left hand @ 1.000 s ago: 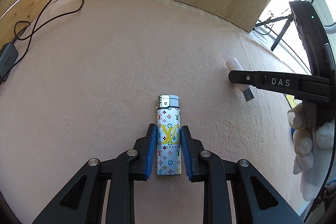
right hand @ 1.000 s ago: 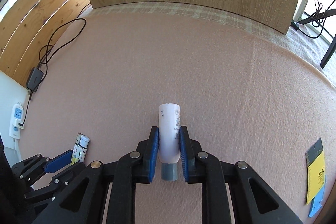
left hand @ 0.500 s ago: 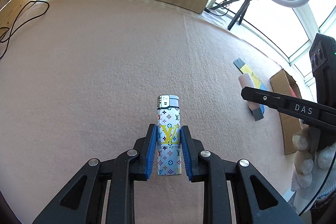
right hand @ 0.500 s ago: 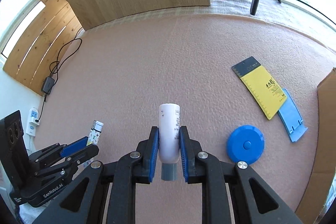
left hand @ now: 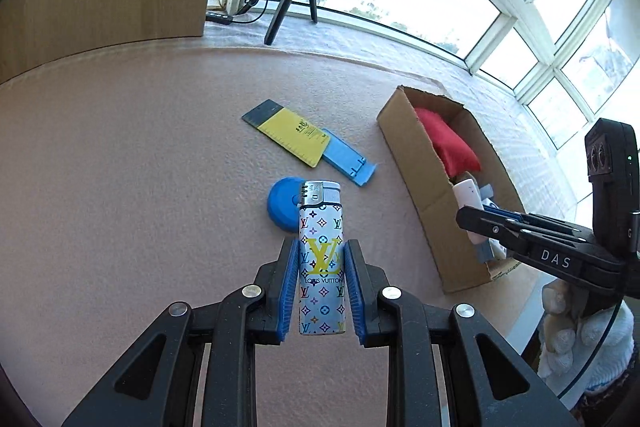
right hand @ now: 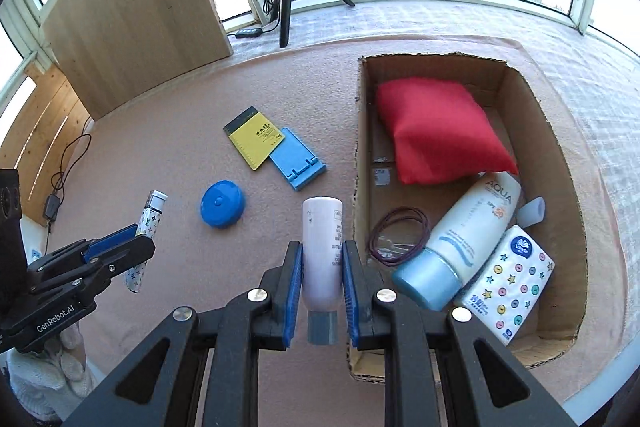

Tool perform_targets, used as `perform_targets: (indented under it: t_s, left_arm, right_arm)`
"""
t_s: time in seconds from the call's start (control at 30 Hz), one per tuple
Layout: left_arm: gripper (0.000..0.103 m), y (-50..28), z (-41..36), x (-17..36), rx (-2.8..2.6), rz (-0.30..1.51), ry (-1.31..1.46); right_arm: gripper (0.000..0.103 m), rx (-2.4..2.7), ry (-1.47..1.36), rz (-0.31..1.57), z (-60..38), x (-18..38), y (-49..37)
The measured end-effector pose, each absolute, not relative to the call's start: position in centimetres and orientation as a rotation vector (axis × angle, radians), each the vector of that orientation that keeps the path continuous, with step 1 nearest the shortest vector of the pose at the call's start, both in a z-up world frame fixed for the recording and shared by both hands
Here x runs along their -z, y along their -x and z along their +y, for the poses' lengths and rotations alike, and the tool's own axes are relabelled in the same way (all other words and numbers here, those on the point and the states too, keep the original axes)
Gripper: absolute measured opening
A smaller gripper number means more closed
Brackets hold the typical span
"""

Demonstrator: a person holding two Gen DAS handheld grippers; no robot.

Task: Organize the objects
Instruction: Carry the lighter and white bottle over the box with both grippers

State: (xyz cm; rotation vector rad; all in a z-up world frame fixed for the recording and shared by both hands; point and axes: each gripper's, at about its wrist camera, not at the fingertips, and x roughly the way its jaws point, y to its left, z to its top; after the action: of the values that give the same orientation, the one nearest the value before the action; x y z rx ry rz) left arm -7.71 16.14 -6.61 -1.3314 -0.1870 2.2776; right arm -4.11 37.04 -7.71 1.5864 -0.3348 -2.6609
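1. Both views have swung toward the cardboard box (right hand: 560, 163) since a second ago; earlier only bare pink surface (left hand: 120, 187) lay ahead.
2. Left hand-held gripper (left hand: 322, 291) is clamped on the lighter (left hand: 322, 259) at mid-body, aloft over the surface.
3. Right hand-held gripper (right hand: 322, 279) pinches the white bottle (right hand: 322, 247) near its grey cap, beside the box's near wall.
4. Lighter: likely light, rigid, glossy and slippery; grip its flat sides.
5. Bottle: probably light, slightly squeezable; hold the body.

tongs (left hand: 322, 291): blk arms | blue pads (left hand: 289, 291) | silver screws | white gloves (left hand: 576, 343)
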Motion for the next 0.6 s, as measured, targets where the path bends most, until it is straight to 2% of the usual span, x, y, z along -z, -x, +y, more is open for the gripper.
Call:
perform_targets:
  t_s: [0.6]
  left_arm:
    - [0.025,8.7,32.6,4.5,-2.129,-0.048,1.23]
  right_arm:
    - [0.018,2.725,-1.582,-0.422,45.2,7.2,1.0]
